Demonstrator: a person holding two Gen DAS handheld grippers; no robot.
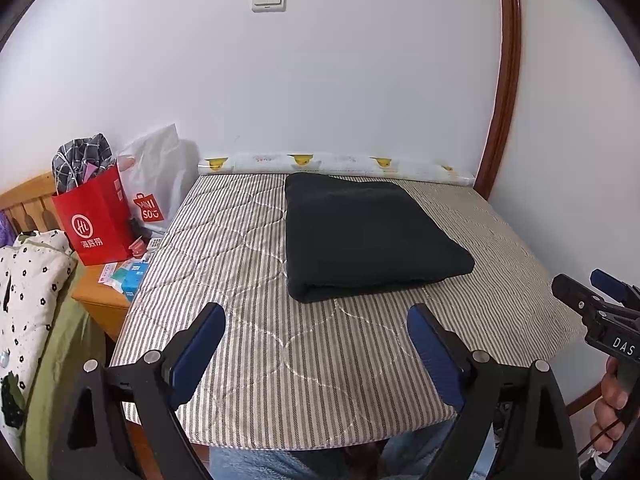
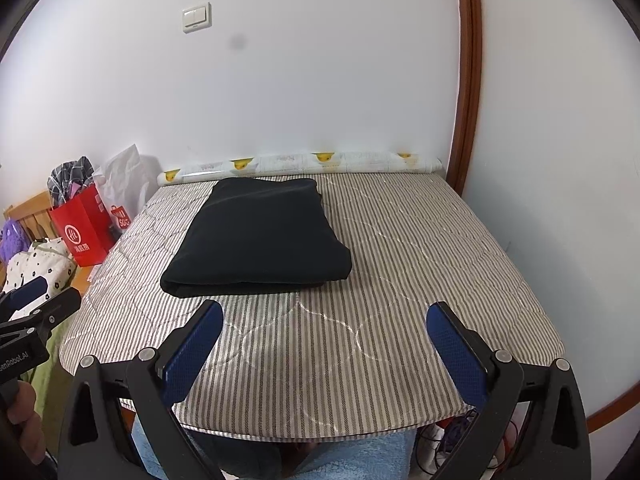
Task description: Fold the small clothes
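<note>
Hovering w/ left gripper [image 1: 316,326] fingers wide apart, nothing btwn. Holding right gripper [image 2: 324,324] fingers spread too, empty. Lying ahead of both fingertips, not touching: folded black fabric garment [image 1: 368,240] on grey-striped quilted pad [image 1: 248,340].

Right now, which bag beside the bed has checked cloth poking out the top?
The red paper bag with the white round logo; checked grey cloth sticks out of it. The white plastic bag behind it shows none.
</note>
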